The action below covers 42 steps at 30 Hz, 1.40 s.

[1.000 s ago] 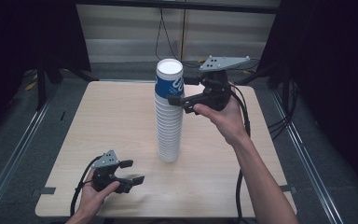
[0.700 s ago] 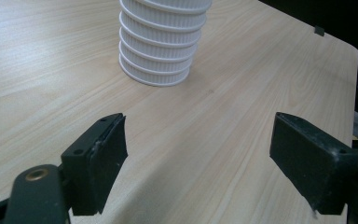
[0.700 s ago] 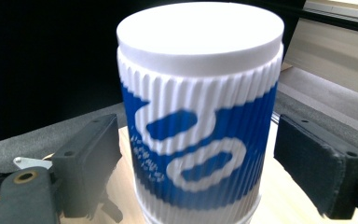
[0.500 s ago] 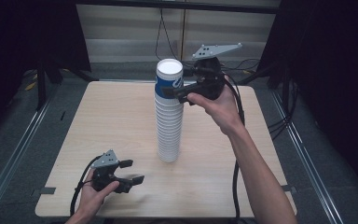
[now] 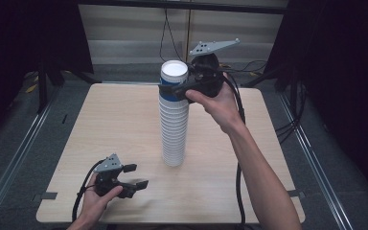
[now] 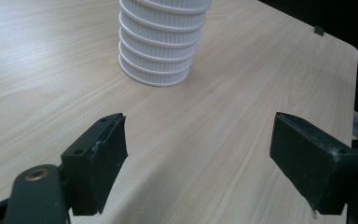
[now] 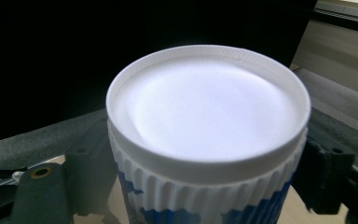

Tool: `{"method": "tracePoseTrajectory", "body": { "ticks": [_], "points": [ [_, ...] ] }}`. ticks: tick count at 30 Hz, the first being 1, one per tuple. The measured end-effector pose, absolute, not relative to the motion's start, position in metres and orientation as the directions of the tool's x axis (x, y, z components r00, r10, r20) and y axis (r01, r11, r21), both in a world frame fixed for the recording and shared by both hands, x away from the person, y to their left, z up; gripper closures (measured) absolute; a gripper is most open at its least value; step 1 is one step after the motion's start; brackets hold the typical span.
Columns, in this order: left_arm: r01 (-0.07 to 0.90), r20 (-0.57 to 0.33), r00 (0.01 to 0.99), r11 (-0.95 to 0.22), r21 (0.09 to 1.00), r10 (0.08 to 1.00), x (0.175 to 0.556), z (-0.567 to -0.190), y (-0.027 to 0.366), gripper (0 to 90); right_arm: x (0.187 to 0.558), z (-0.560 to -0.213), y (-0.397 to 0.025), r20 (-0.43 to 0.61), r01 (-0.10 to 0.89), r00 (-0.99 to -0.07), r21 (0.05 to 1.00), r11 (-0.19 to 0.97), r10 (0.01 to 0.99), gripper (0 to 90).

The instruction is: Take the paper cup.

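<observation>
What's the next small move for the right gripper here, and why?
Probably lift straight up. The right gripper has its jaws closed around the top cup of the upside-down cup stack, so a vertical pull should free it. The left gripper rests open near the table edge.

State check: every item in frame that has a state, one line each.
cup stack: upright on the table, cups nested upside down.
top cup: blue-printed, base up, on top of the stack, between the right gripper's jaws.
right gripper: jaws on both sides of the top cup, apparently shut on it.
left gripper: open, holding nothing, low over the table, apart from the stack.
</observation>
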<state>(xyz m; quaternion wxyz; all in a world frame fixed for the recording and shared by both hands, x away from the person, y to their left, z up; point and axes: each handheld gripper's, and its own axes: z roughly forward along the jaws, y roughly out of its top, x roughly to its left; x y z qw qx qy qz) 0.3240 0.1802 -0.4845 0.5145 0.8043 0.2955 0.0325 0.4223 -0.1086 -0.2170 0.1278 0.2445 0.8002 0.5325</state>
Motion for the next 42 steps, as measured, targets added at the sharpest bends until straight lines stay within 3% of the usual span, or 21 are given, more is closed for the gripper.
{"method": "tracePoseTrajectory", "body": {
  "ticks": [2,14,42],
  "points": [
    [0.438,-0.248,0.824,-0.297,0.848,0.509,0.324,-0.484,0.181,18.8,0.422,-0.216,-0.108,0.056,0.256,-0.848,0.914,0.316,0.527,24.0],
    [0.444,-0.254,0.824,-0.298,0.845,0.507,0.324,-0.485,0.180,18.7,0.422,-0.212,-0.108,0.044,0.245,-0.847,0.917,0.316,0.530,25.5],
    [0.447,-0.254,0.821,-0.300,0.843,0.511,0.325,-0.485,0.181,18.8,0.416,-0.195,-0.117,0.072,0.188,-0.826,0.970,0.154,0.559,26.5]
  ]
}}
